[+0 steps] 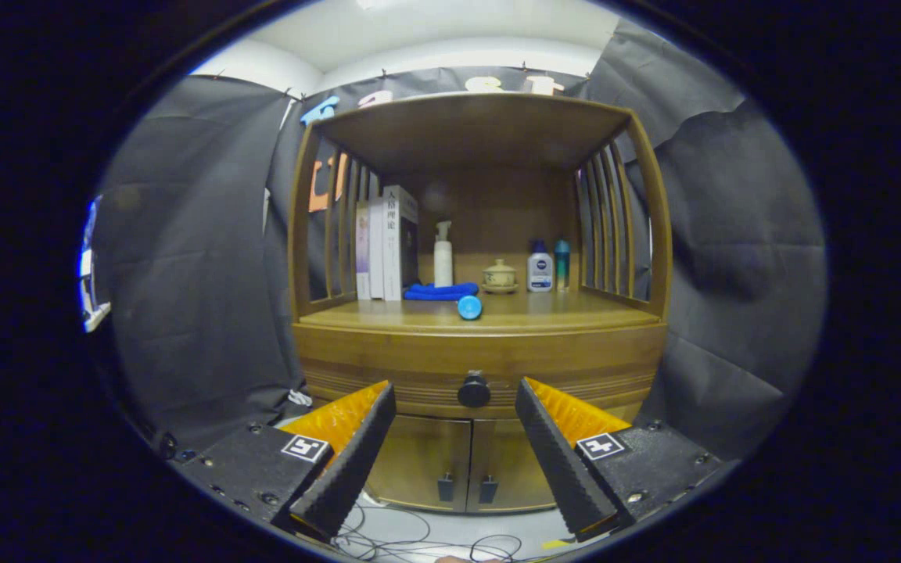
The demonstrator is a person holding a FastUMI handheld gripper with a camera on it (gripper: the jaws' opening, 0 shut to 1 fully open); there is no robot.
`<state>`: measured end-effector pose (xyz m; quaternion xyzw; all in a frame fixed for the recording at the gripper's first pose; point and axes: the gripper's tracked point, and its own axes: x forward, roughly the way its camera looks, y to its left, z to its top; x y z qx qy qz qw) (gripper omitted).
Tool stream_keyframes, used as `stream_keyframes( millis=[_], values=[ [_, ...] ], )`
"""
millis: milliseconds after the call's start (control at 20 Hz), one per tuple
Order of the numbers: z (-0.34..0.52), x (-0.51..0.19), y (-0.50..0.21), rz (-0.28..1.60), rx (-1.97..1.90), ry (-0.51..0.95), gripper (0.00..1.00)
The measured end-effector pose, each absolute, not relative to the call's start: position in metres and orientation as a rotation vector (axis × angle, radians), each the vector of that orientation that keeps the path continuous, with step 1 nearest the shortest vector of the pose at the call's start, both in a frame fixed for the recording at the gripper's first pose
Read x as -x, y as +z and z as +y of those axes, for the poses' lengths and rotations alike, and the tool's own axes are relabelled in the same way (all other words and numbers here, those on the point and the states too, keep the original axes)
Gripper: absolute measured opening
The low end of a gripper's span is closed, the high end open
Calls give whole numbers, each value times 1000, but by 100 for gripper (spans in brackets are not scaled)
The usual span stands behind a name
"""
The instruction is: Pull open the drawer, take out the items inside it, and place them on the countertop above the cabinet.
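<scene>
**A:** Nearest to me are my own 2 fingers (349, 461); what are they doing?

**Me:** They stand wide apart with nothing between them. My gripper (456, 407) holds nothing and touches nothing.

**A:** What lies straight ahead?

**Me:** Centred in the gap and beyond the tips is the round dark knob (474, 390). It sits on the drawer front (419, 367), the wide band of wood just under the countertop (560, 317). That front runs side to side and looks flush with the cabinet (638, 234), so the drawer is shut. Anything inside is hidden from me.

**A:** And the countertop?

**Me:** Several things stand on it: books (388, 242) at the left, a white pump bottle (443, 254), a folded blue cloth (439, 292), and a blue cylinder (469, 306) lying near the front edge. Right of them are a small lidded cup (499, 275) and 2 bottles (548, 266).

**A:** So where does the task stand?

**Me:** A shut drawer fits one not opened as well as one emptied and closed again; I cannot tell which. What counts is the line: the knob is dead ahead, level with my fingertips.
</scene>
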<state>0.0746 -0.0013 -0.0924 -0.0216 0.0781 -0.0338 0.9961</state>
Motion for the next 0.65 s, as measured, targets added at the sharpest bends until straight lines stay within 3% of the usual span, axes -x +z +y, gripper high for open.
stream_keyframes(
  millis=[650],
  values=[
    [15, 52, -36, 20, 30, 31, 100]
  ],
)
